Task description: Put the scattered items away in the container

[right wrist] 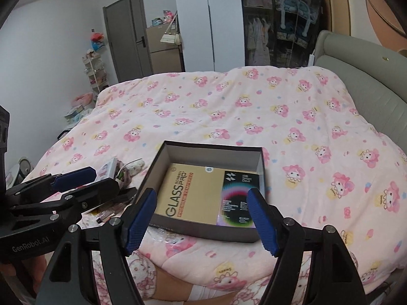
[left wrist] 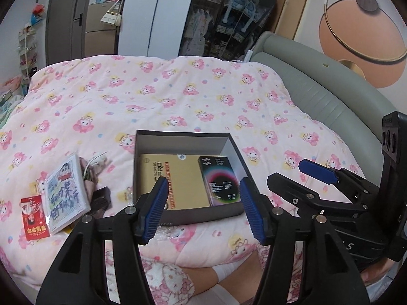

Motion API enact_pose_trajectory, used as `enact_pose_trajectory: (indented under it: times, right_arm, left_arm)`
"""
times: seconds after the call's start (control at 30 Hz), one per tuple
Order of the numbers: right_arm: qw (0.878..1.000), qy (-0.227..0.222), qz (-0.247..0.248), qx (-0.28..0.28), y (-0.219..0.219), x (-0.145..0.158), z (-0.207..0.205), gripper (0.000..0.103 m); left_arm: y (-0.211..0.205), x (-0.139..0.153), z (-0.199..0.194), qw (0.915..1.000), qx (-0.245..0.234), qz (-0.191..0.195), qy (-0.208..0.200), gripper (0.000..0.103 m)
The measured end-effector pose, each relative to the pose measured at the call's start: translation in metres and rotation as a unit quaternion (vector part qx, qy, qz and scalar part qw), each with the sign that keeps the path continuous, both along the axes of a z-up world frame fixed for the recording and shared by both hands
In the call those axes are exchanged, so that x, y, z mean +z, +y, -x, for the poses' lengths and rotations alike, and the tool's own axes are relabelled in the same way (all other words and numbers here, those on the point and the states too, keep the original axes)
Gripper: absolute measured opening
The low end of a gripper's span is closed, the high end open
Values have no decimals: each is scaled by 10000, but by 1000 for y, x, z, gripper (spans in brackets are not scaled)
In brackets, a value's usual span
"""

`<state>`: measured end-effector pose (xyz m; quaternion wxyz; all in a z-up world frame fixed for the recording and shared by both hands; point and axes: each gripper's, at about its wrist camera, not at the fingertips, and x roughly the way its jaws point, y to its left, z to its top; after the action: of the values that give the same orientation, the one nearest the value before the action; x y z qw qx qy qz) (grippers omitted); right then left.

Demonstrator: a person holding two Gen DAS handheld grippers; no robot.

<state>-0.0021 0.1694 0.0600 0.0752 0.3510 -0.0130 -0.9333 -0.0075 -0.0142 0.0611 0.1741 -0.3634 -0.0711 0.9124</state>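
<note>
Both claws empty: left gripper (left wrist: 201,207) jaws apart, right gripper (right wrist: 202,219) jaws wide, both hanging above the box's near wall. Box (left wrist: 203,215) sits near the bed's near edge; inside lie a flat tan glass-protector pack (right wrist: 188,193) and a dark smaller pack (right wrist: 237,198) on its right side. Remaining clutter lies left of the box: white booklet (left wrist: 67,193), red card (left wrist: 34,214), some dark bits. Likely next: left claw takes the booklet by its edge, low approach, no quilt pinched.

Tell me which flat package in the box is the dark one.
The narrow black package, rainbow ring printed on it, by the box's right wall; the wider one is tan.
</note>
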Motion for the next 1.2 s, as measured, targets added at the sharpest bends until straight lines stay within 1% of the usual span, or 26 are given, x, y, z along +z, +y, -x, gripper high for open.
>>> enact_pose_trajectory:
  times: [0.13, 0.3, 0.37, 0.47, 0.57, 0.67, 0.77, 0.87, 0.97, 1.07, 1.2]
  right_arm:
    - [9997, -5, -37, 240, -18, 2, 2, 71]
    - [9980, -85, -60, 616, -51, -2, 9, 71]
    - [9970, -116, -56, 758, -67, -3, 10, 71]
    - [9941, -46, -112, 1074, -94, -6, 8, 71]
    - [9910, -57, -197, 1325, -122, -11, 8, 71]
    - [9870, -156, -136, 1591, -145, -19, 12, 71]
    - [9818, -417, 65, 1850, -169, -30, 24, 70]
    - [9776, -524, 119, 2035, -189, -41, 31, 70]
    - [9716, -760, 173, 2235, -207, -57, 43, 70]
    - [9694, -912, 71, 2279, -221, -71, 51, 70]
    - [9657, -1121, -106, 2341, -240, -91, 68, 70]
  left_arm:
    - [-21, -2, -8, 9997, 230, -33, -20, 60]
    - [-52, -7, -17, 9984, 556, -45, -72, 60]
    - [-71, -10, -23, 9971, 743, -137, -123, 60]
    - [-94, -18, -33, 9946, 975, -271, -236, 61]
    - [-120, -27, -42, 9912, 1258, -281, -297, 62]
    - [-143, -35, -48, 9868, 1542, -374, -327, 62]
    - [-166, -44, -49, 9820, 1768, -520, -421, 63]
    - [-185, -57, -48, 9782, 1937, -555, -497, 63]
    - [-200, -70, -44, 9755, 2020, -616, -613, 63]
    - [-216, -86, -36, 9716, 2148, -617, -780, 63]
    - [-238, -111, -20, 9662, 2249, -754, -1009, 63]
